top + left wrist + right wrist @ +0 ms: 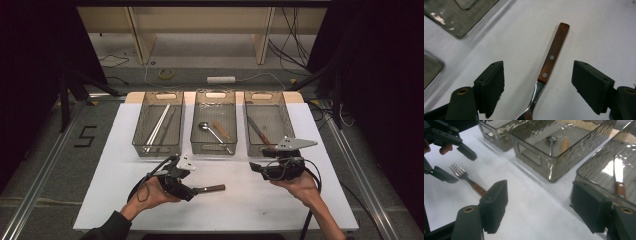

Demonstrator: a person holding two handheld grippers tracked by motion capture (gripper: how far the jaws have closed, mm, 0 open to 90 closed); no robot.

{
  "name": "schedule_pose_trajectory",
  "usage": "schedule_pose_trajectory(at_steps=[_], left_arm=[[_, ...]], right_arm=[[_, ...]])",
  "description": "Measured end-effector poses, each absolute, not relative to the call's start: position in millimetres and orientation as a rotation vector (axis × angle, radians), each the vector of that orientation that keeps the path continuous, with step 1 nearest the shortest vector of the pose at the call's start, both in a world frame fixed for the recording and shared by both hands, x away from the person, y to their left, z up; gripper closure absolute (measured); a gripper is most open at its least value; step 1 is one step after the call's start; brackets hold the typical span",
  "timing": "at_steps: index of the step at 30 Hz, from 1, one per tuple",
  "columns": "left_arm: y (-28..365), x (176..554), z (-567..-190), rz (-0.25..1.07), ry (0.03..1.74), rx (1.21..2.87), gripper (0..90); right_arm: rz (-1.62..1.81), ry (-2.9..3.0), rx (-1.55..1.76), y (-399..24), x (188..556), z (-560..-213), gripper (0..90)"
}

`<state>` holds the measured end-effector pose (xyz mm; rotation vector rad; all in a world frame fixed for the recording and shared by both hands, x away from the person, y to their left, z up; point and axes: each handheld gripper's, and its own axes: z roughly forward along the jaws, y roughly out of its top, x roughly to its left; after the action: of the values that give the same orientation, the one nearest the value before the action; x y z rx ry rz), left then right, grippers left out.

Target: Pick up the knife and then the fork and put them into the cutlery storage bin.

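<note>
Before the three bins (215, 150), a fork (549, 72) lies unsorted between the left gripper (537, 82)'s wide fingers; the right gripper (539, 205) gapes empty.

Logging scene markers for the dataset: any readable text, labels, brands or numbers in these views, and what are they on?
"5": a black taped digit on the grey floor left of the table, in the high view.
No other text is readable: the fork, the three bins and both grippers carry no legible marking.
</note>
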<state>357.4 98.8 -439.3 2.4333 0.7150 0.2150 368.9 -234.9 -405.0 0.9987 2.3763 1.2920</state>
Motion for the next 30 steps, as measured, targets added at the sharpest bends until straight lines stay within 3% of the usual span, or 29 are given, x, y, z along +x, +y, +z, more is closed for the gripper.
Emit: schedule_pose_trajectory(at_steps=[30], left_arm=[[64, 372, -461, 0.135, 0.575, 2.703, 58.3]], right_arm=[[1.274, 2.452, 0.951, -227, 353, -421, 29.9]])
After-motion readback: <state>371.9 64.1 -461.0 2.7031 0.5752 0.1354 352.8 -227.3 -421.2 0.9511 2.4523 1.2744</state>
